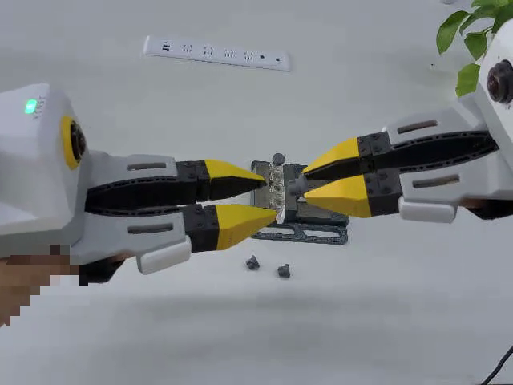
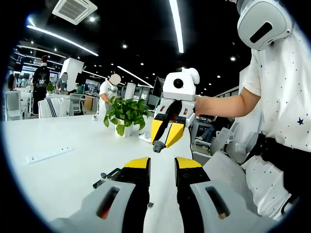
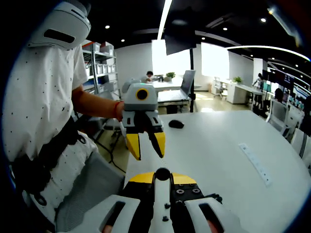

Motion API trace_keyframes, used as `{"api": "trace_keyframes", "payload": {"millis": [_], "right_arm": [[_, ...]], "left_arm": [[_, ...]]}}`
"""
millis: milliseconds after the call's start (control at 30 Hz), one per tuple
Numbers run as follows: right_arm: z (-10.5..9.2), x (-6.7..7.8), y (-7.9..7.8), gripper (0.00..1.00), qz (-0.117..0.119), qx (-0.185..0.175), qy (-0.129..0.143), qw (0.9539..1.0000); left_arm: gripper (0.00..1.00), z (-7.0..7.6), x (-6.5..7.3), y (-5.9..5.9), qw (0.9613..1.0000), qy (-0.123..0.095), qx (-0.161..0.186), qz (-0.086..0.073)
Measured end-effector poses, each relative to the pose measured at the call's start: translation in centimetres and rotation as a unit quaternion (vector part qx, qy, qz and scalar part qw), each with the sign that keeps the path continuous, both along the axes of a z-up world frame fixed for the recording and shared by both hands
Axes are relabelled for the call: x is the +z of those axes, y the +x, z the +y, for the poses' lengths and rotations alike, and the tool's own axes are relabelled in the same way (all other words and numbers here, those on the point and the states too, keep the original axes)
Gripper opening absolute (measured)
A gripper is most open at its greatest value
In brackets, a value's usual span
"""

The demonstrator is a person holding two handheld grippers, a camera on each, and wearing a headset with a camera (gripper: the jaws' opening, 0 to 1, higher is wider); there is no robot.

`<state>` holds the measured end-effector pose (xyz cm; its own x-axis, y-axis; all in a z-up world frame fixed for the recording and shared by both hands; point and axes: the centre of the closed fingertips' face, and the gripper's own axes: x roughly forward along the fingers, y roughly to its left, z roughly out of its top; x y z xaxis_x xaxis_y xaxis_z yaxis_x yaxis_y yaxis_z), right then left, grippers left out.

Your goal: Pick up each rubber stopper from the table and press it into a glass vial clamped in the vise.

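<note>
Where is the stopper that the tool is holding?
The small dark grey rubber stopper is pinched between the yellow tips of the right tool, on the right of the head view, just beside the clear glass vials in the black vise.

The left hand-held gripper (image 1: pixel 270 197) and the right hand-held gripper (image 1: pixel 301 182) both have white bodies, black middle sections and bright yellow tips, and a green light glows on the left one's housing. The rubber stopper (image 1: pixel 296 187) between the right one's tips is dark grey, as are the two loose stoppers (image 1: pixel 252 262) and the vise (image 1: pixel 317 215). The worktop (image 1: pixel 160 321) and power strip (image 1: pixel 216 53) are white, the plant (image 1: pixel 469 32) is green, and the person's shirt (image 2: pixel 279 73) is white with small dark dots.
</note>
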<state>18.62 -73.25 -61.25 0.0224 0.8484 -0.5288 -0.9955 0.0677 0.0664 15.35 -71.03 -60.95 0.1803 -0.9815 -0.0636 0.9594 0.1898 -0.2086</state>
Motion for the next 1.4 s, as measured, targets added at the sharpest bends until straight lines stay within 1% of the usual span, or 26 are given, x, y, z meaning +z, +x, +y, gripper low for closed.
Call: {"api": "trace_keyframes", "payload": {"millis": [100, 133, 200, 267, 333, 367, 433, 467, 533, 600, 667, 700, 767, 833, 867, 933, 967, 1000, 1067, 1100, 1133, 1200, 1267, 1300, 1367, 1400], "right_arm": [[-0.5, -0.7, 1.4, 0.06, -0.002, -0.012, -0.022, 0.9997], [-0.5, -1.1, 1.8, 0.06, -0.003, -0.016, -0.033, 0.9993], [-0.5, -1.7, 2.5, 0.06, -0.007, -0.018, -0.053, 0.9984], [-0.6, -2.2, 3.2, 0.06, -0.006, -0.022, -0.067, 0.9975], [-0.6, -2.9, 3.9, 0.06, -0.005, -0.022, -0.088, 0.9959], [-0.6, -3.3, 4.3, 0.06, -0.007, -0.022, -0.102, 0.9945], [-0.5, -3.9, 4.9, 0.06, -0.006, -0.022, -0.117, 0.9928], [-0.5, -4.3, 5.4, 0.06, -0.007, -0.022, -0.127, 0.9917], [-0.7, -5.2, 6.3, 0.06, -0.009, -0.023, -0.147, 0.9888], [-0.5, -5.4, 6.8, 0.06, -0.007, -0.023, -0.156, 0.9875], [-0.4, -6.0, 7.5, 0.06, -0.010, -0.022, -0.173, 0.9847], [-0.5, -6.6, 8.2, 0.06, -0.008, -0.022, -0.182, 0.9830], [-0.4, -7.1, 8.4, 0.06, -0.006, -0.019, -0.195, 0.9806], [-0.7, -7.9, 9.0, 0.06, -0.014, -0.016, -0.226, 0.9740], [-0.6, -8.4, 9.2, 0.06, -0.015, -0.012, -0.233, 0.9723], [-0.5, -9.1, 9.5, 0.06, -0.008, -0.010, -0.240, 0.9707], [-0.7, -9.7, 10.1, 0.06, -0.010, -0.007, -0.250, 0.9681], [-0.7, -10.1, 10.3, 0.06, -0.009, -0.006, -0.255, 0.9669], [-0.7, -10.8, 10.5, 0.06, -0.003, -0.001, -0.267, 0.9637], [-0.8, -11.1, 10.6, 0.06, -0.004, 0.000, -0.275, 0.9615], [-1.0, -11.6, 10.7, 0.06, -0.005, 0.004, -0.289, 0.9574], [-1.1, -12.3, 10.8, 0.06, -0.006, 0.011, -0.301, 0.9534], [-1.1, -12.8, 10.8, 0.06, -0.001, 0.012, -0.308, 0.9514], [-1.0, -13.3, 11.1, 0.06, 0.000, 0.014, -0.312, 0.9501], [-1.1, -13.7, 11.1, 0.06, 0.002, 0.016, -0.319, 0.9475], [-1.2, -14.0, 11.2, 0.06, 0.003, 0.017, -0.326, 0.9453]], "left_arm": [[0.24, 0.3, -0.6, 0.3, 0.9999, 0.009, 0.010, -0.003], [0.26, 0.5, -1.0, 0.6, 0.9996, 0.018, 0.017, -0.009], [0.31, 0.7, -1.5, 0.8, 0.9993, 0.026, 0.024, -0.009], [0.35, 0.9, -2.0, 1.1, 0.9988, 0.034, 0.031, -0.016], [0.41, 1.1, -2.5, 1.4, 0.9983, 0.041, 0.039, -0.014], [0.45, 1.2, -2.9, 1.6, 0.9978, 0.047, 0.044, -0.016], [0.49, 1.4, -3.3, 1.8, 0.9970, 0.056, 0.049, -0.021], [0.51, 1.5, -3.6, 1.9, 0.9967, 0.060, 0.050, -0.021], [0.54, 1.8, -4.0, 2.1, 0.9959, 0.066, 0.056, -0.027], [0.59, 1.9, -4.5, 2.3, 0.9950, 0.076, 0.060, -0.026], [0.63, 1.9, -4.9, 2.4, 0.9941, 0.083, 0.063, -0.030], [0.64, 1.9, -5.1, 2.4, 0.9938, 0.086, 0.065, -0.030], [0.69, 1.9, -5.3, 2.5, 0.9932, 0.087, 0.069, -0.035], [0.73, 1.9, -5.5, 2.7, 0.9927, 0.089, 0.073, -0.037], [0.75, 2.0, -5.7, 2.8, 0.9923, 0.091, 0.075, -0.036], [0.77, 2.0, -5.8, 2.9, 0.9913, 0.095, 0.078, -0.047], [0.80, 2.1, -5.9, 2.9, 0.9912, 0.097, 0.079, -0.044], [0.81, 2.1, -6.0, 2.9, 0.9910, 0.099, 0.080, -0.042], [0.85, 2.3, -6.2, 3.1, 0.9899, 0.103, 0.084, -0.050], [0.87, 2.3, -6.3, 3.2, 0.9896, 0.105, 0.086, -0.049], [0.89, 2.5, -6.6, 3.3, 0.9894, 0.106, 0.087, -0.047], [0.92, 2.7, -6.8, 3.5, 0.9884, 0.110, 0.090, -0.052], [0.95, 2.8, -7.0, 3.6, 0.9887, 0.110, 0.090, -0.048], [0.96, 2.8, -7.0, 3.6, 0.9887, 0.109, 0.091, -0.048], [0.98, 2.7, -7.1, 3.6, 0.9888, 0.109, 0.090, -0.049], [0.99, 2.7, -7.2, 3.6, 0.9890, 0.109, 0.088, -0.049]]}}
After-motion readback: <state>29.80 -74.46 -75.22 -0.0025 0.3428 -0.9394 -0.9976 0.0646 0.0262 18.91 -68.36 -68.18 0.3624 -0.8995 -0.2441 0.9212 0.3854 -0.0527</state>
